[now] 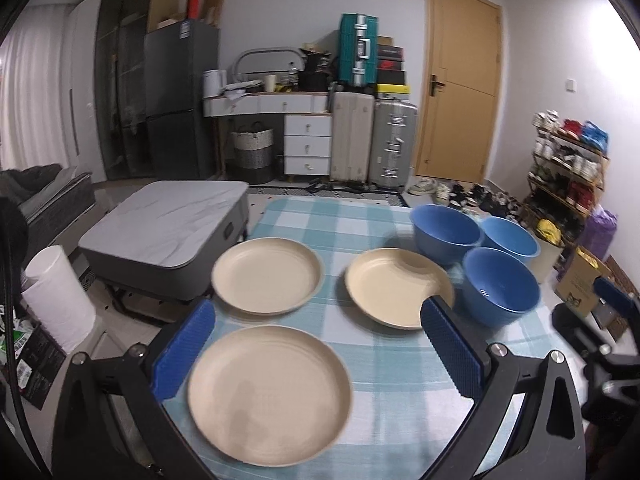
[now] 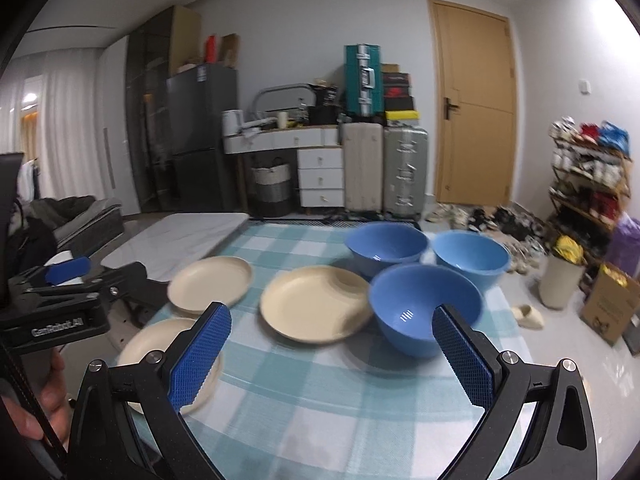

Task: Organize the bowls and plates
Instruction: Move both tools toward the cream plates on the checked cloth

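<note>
Three cream plates lie apart on the checked tablecloth (image 1: 360,380): a near plate (image 1: 270,394), a far left plate (image 1: 267,276) and a right plate (image 1: 394,286). Three blue bowls stand to the right: a near bowl (image 1: 500,284), a far left bowl (image 1: 446,229) and a far right bowl (image 1: 510,238). My left gripper (image 1: 318,314) is open and empty, above the near plate. My right gripper (image 2: 332,316) is open and empty, in front of the right plate (image 2: 316,308) and the near bowl (image 2: 424,308). The left gripper also shows in the right wrist view (image 2: 68,272).
A grey folding bed (image 1: 168,228) stands left of the table. A white cylinder (image 1: 60,296) stands at the near left. A cardboard box (image 1: 580,284), a shoe rack (image 1: 568,172) and loose shoes lie to the right on the floor.
</note>
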`<state>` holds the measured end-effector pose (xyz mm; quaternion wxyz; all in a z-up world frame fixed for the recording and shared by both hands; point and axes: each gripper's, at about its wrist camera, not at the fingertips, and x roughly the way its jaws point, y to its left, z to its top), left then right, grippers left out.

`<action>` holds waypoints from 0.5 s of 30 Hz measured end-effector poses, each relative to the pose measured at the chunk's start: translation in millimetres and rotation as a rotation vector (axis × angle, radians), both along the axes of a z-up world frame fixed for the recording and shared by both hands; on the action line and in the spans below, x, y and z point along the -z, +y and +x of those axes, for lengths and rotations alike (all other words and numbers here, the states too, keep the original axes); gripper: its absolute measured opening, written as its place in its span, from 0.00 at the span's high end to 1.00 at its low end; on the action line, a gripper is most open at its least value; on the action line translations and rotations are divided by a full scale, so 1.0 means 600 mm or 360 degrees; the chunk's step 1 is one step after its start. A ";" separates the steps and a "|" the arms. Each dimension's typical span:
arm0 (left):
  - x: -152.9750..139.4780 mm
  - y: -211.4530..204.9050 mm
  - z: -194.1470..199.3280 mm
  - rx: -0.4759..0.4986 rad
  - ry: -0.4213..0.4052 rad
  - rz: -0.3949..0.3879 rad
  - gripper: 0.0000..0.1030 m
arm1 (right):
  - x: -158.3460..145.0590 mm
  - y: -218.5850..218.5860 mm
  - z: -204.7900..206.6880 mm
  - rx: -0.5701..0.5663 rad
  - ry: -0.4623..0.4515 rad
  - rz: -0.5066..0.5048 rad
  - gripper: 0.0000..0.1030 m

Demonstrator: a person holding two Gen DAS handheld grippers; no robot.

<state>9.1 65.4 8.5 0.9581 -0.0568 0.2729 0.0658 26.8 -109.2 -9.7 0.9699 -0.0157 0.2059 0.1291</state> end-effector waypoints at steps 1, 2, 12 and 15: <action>-0.001 0.007 0.003 -0.0008 0.0017 0.0034 0.00 | -0.010 0.013 0.004 -0.0031 -0.0019 -0.0014 0.01; 0.000 0.014 0.007 -0.0016 0.0041 0.0051 0.00 | -0.018 0.025 0.010 -0.0052 -0.0029 -0.0030 0.01; 0.010 0.077 0.051 -0.0085 0.0098 0.0076 0.00 | -0.070 0.153 0.107 -0.0264 0.0035 -0.0085 0.01; 0.021 0.092 0.077 -0.0068 0.0151 0.0070 0.00 | -0.072 0.193 0.149 -0.0296 0.0071 -0.0097 0.01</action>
